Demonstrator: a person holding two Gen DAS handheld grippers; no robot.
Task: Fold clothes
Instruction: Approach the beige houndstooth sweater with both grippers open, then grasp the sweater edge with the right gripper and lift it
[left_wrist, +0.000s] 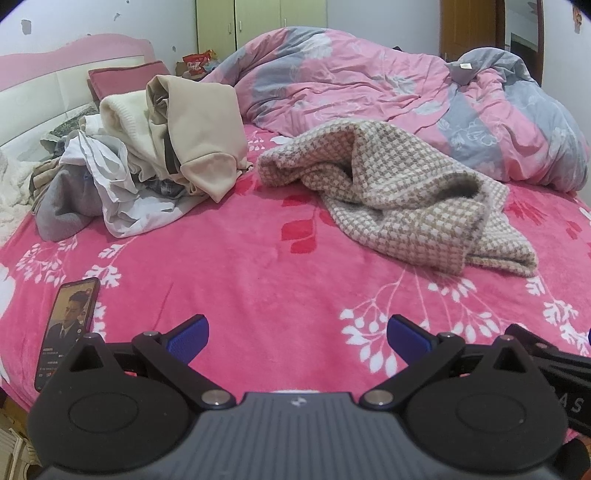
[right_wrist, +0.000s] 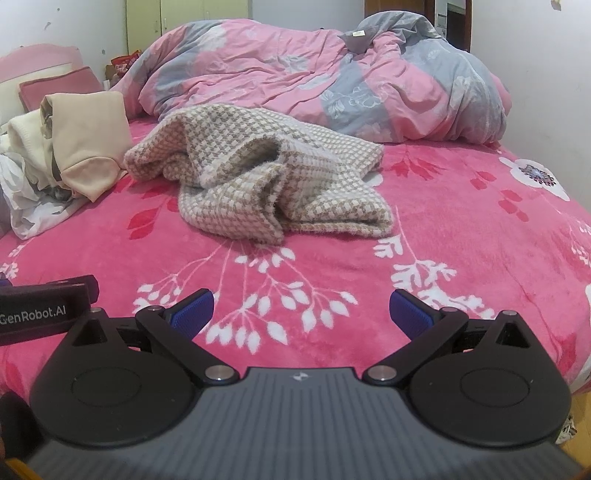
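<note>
A crumpled beige-and-white houndstooth knit garment (left_wrist: 399, 195) lies in a heap on the pink floral bedspread (left_wrist: 258, 266); the right wrist view shows the same garment (right_wrist: 266, 173) in mid-bed. My left gripper (left_wrist: 298, 338) hovers open over the near edge of the bed, well short of the garment, with nothing between its blue pads. My right gripper (right_wrist: 302, 314) is likewise open and empty, near the front edge. A pile of unfolded clothes (left_wrist: 147, 155) in cream, white and grey sits at the left.
A bunched pink-and-grey duvet (left_wrist: 388, 85) fills the back of the bed. A phone (left_wrist: 68, 328) with a lit screen lies at the near left. A pink headboard (left_wrist: 74, 59) and pillow stand at the far left. The other gripper's body (right_wrist: 44, 310) shows at the left edge.
</note>
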